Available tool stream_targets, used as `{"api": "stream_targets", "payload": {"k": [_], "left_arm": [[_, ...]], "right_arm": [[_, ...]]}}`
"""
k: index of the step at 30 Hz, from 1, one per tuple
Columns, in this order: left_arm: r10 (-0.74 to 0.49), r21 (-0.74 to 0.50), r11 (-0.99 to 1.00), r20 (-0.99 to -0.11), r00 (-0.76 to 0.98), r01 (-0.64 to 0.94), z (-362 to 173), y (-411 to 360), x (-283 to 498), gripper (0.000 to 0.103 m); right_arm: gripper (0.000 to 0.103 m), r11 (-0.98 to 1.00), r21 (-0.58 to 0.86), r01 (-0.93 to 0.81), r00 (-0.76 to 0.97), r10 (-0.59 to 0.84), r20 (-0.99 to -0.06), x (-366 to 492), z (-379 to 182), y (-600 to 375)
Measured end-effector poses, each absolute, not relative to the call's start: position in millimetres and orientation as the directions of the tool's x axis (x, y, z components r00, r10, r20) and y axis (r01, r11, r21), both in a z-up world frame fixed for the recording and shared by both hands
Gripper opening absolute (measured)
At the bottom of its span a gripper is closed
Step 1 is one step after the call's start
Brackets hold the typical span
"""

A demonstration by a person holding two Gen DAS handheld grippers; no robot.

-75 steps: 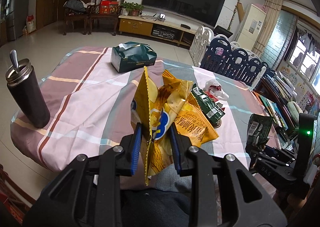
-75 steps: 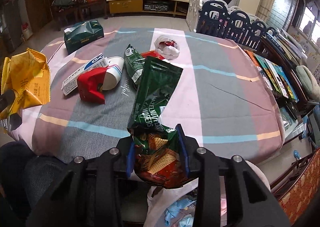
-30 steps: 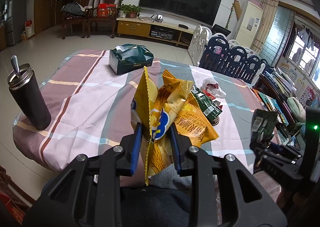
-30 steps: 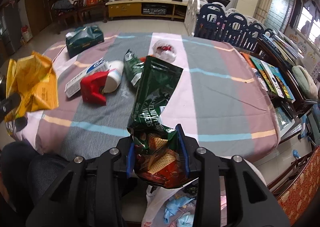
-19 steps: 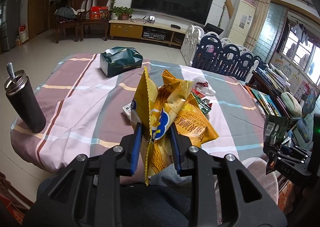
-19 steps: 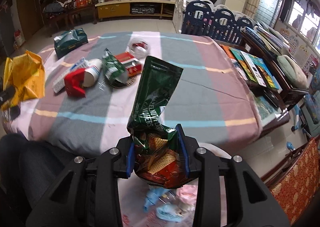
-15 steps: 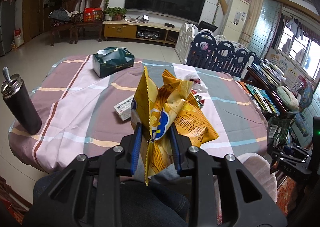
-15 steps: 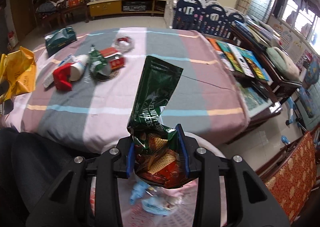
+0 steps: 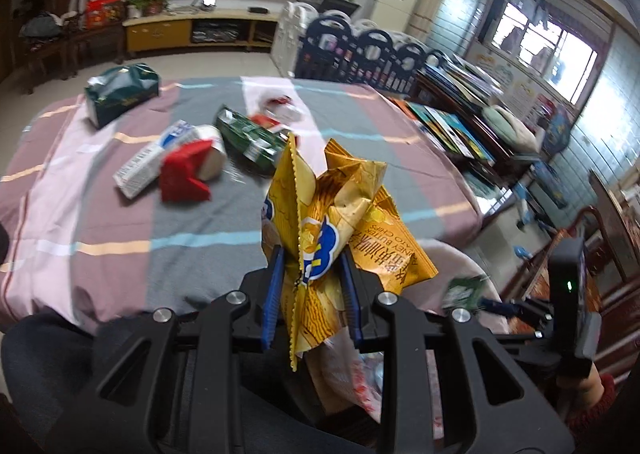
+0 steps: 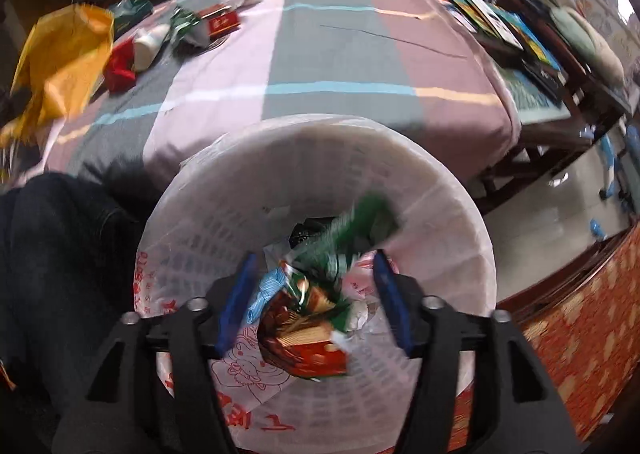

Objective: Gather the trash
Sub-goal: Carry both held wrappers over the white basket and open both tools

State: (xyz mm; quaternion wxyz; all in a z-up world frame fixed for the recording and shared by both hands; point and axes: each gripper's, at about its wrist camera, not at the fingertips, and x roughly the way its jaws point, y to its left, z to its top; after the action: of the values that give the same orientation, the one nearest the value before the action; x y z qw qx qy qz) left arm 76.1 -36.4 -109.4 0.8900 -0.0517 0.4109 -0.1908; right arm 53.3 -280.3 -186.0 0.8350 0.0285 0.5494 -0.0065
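Right gripper (image 10: 314, 304): jaws spread wide, nothing held. Green and red crinkled foil wafer wrapper (image 10: 320, 294) loose between the fingers (blurred, apparently dropping) above the white plastic-lined round trash bin (image 10: 400, 157). Left gripper (image 9: 311, 294): jaws clamped on the crumpled yellow foil chip bag (image 9: 340, 221), clear of the striped pink and grey tablecloth (image 9: 120, 238).

At 11 o'clock on the cloth: red folded carton (image 9: 184, 177), white box (image 9: 144, 165), green snack packet (image 9: 248, 137); beyond, green tissue pack (image 9: 122, 93).

Risks:
- Wafer wrapper catching the liner rim and hanging out; cause: light, stiff foil.
- Chip bag missing the bin; cause: early release (bin at 4 o'clock from the left gripper).
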Motion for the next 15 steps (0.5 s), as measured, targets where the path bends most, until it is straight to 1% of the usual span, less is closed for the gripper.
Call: {"api": "stream_targets", "payload": {"k": [2,5,8,11,13,14,15], "left_arm": [[-0.420,-0.259,0.901,-0.722,0.550,0.349,-114,-52,72,0.028],[-0.492,-0.298,0.852,-0.738,0.462,0.431,-126,-78,67,0.028],[-0.525,-0.292,0.801,-0.761,0.380,0.523,-139,-111,57,0.028],[-0.546,-0.284,0.739,-0.783,0.297,0.611,-151,-143,47,0.035],[-0.542,-0.269,0.712,-0.797,0.265,0.649,-158,-156,42,0.046],[-0.540,-0.263,0.705,-0.801,0.258,0.659,-159,-160,40,0.047],[-0.539,-0.259,0.698,-0.804,0.251,0.668,-161,-163,38,0.052]], "right_arm": [[0.071,0.991,0.092,0.094,0.426,0.043,-0.904,52,-180,-295],[0.072,0.958,0.183,0.222,0.483,0.055,-0.874,47,-169,-330],[0.072,0.901,0.274,0.338,0.530,0.058,-0.846,40,-160,-366],[0.072,0.854,0.320,0.410,0.566,0.037,-0.824,30,-152,-393],[0.072,0.843,0.320,0.432,0.573,0.017,-0.820,26,-148,-403],[0.072,0.840,0.319,0.438,0.575,0.011,-0.818,26,-148,-405],[0.072,0.838,0.319,0.442,0.576,0.008,-0.817,26,-147,-406]]}}
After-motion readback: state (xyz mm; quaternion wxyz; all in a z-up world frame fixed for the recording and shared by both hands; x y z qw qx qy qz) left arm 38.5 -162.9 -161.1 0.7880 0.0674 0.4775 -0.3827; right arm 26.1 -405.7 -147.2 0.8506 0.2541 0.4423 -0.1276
